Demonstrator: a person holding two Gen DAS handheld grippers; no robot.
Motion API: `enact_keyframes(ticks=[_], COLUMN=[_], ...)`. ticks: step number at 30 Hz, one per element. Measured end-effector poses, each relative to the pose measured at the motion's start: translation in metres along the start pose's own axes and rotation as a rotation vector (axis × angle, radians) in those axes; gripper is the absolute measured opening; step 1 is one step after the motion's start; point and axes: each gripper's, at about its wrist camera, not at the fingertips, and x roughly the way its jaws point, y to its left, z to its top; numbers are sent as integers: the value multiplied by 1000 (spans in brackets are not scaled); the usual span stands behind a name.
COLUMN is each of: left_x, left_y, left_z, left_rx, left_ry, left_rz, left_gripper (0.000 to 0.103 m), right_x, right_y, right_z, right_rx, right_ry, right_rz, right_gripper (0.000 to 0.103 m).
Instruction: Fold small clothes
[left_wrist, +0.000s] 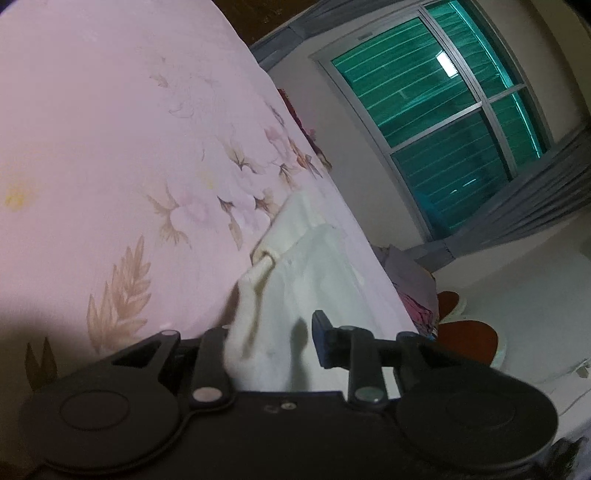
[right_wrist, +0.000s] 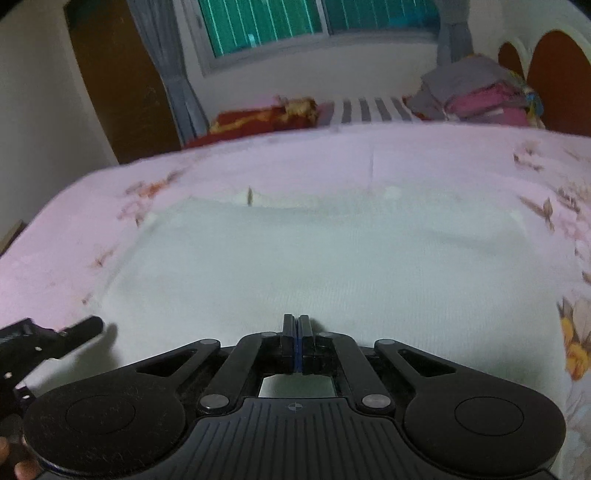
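Found the white garment (right_wrist: 314, 266) spread flat across the bed (right_wrist: 258, 162), hem along the near edge. Spotted the right gripper (right_wrist: 297, 325) low at that hem, fingers clenched pad to pad, no cloth seen between. Saw the left gripper (left_wrist: 273, 334) at the garment's near left corner, a raised fold between its fingers; couldn't tell whether pinched. Looked set, probably, for lifting the near edge over toward the far side.

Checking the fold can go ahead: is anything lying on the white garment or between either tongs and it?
Nothing visible. The white garment lies bare on the pink bedsheet. The right tongs sit shut at its near edge; the left tongs have cloth bunched between them. The clothes pile sits well beyond.
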Motion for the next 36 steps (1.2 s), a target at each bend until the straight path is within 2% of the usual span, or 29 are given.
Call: enact_keyframes(ticks=[1, 2, 4, 7, 10, 13, 17, 20, 21, 22, 23, 24, 25, 26, 27, 28, 30, 31, 32, 36], left_x=[2, 3, -4, -13, -13, -6, 10, 27, 36, 46, 55, 57, 55, 46, 39, 33, 26, 27, 30, 53], left_y=[0, -1, -8, -48, -97, -147, -199, -222, -226, -229, -229, -229, -228, -227, -226, -225, -217, -212, -206, -183], left_z=[2, 4, 7, 5, -5, -27, -71, -112, -126, -141, -155, -162, -164, -160, -152, -141, -109, -93, -77, -41], left_rx=[0, 3, 22, 180, 325, 467, 610, 689, 710, 722, 723, 715, 703, 695, 689, 681, 665, 667, 662, 612], left_ry=[12, 21, 7, -1, 37, 105, 211, 301, 348, 411, 486, 532, 546, 530, 504, 473, 384, 343, 320, 300], left_rz=[6, 18, -4, -52, -129, -174, -196, -188, -166, -141, -123, -130, -159, -195, -210, -212, -177, -150, -114, -40], left_gripper=[12, 6, 7, 7, 7, 7, 7, 8, 15, 32, 39, 41, 41, 40, 40, 40, 37, 37, 37, 35], right_x=[4, 10, 11, 10, 5, -23, -68, -100, -108, -114, -119, -123, -126, -129, -135, -140, -143, -142, -139, -114], right_y=[-1, -3, -3, -8, -19, -45, -105, -150, -163, -175, -186, -197, -204, -211, -214, -215, -214, -211, -206, -179], right_z=[-2, -5, -5, -5, 0, 6, 7, 2, 1, 0, -1, -3, -4, -5, -5, -6, -3, -3, -1, 7], right_rx=[-3, -8, -24, -20, 29, 110, 257, 336, 355, 368, 379, 402, 426, 448, 449, 438, 433, 433, 430, 373], right_ry=[16, 30, 20, 25, 35, -18, -92, -133, -136, -133, -128, -128, -126, -121, -143, -170, -160, -159, -153, -91], right_rz=[9, 7, 11, 35, 79, 110, 73, 35, 28, 23, 28, 45, 49, 40, 45, 62, 93, 127, 159, 223], right_gripper=[0, 0, 0, 0, 0, 0, 0, 0, 0, 0, 0, 1, 10, 52, 69, 69, 68, 63, 54, 53])
